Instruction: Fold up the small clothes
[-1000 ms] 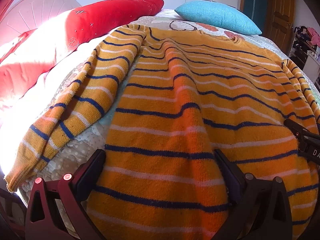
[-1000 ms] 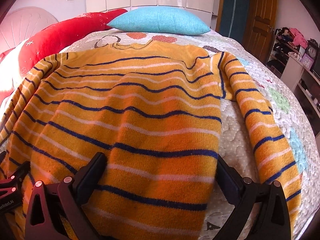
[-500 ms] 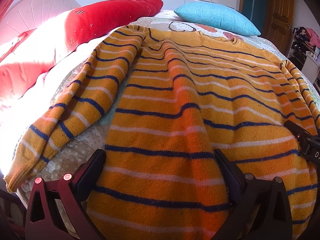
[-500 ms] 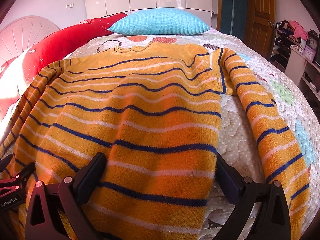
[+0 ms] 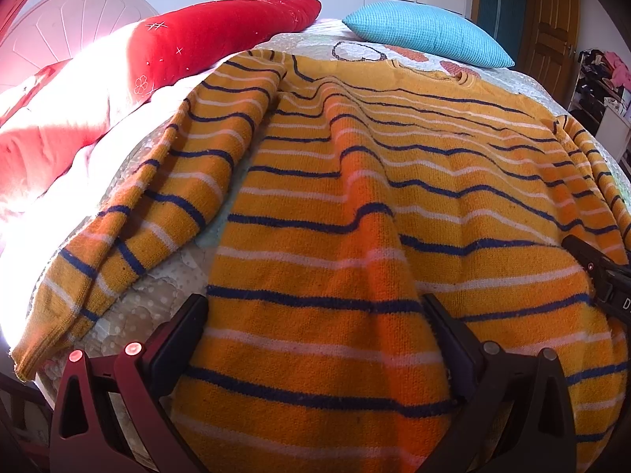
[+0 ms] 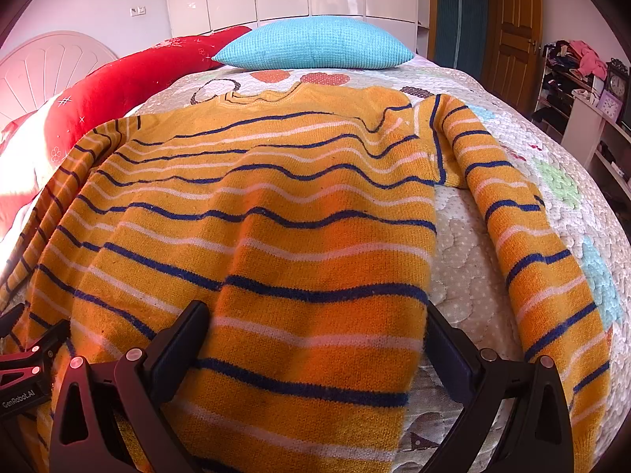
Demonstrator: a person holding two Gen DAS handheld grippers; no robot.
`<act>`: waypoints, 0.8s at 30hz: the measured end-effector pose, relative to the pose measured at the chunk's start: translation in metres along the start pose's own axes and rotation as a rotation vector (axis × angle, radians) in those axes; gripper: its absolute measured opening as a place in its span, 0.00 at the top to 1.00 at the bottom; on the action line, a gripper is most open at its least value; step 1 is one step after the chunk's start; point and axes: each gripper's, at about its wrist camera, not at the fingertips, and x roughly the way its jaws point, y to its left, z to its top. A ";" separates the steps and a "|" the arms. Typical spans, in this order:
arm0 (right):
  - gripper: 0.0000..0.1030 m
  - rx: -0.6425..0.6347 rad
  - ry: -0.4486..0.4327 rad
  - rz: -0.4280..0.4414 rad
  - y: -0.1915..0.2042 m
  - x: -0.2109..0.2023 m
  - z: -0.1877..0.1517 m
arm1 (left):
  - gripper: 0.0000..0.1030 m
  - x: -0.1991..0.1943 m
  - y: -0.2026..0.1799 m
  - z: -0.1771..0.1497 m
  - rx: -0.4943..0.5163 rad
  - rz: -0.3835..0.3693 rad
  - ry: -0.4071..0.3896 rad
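Bedroom | striped sweater [image 5: 355, 197] spread flat on bed [image 6: 465, 244], sleeves out for folding | left tool [image 5: 315, 339], right tool [image 6: 315, 339] spread wide over hem

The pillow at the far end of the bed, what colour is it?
Turquoise blue pillow, clearest in the right wrist view.

Dark-red left gripper [image 5: 315, 339] frame, black fingers [image 5: 177, 339], round screws; right gripper [image 6: 315, 339] alike
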 end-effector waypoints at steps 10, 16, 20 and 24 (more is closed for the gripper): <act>0.00 0.000 0.000 0.000 -0.001 0.000 0.000 | 0.00 0.000 -0.003 0.001 0.007 0.014 -0.028; 0.00 0.000 0.000 0.000 0.000 0.000 0.000 | 0.00 -0.004 0.000 -0.004 -0.003 -0.003 -0.062; 0.00 0.000 0.000 -0.001 -0.001 0.000 0.000 | 0.00 -0.006 0.002 -0.005 -0.015 -0.015 -0.071; 0.00 0.000 0.000 0.000 -0.001 0.000 0.000 | 0.00 -0.005 0.001 -0.004 -0.010 -0.020 -0.056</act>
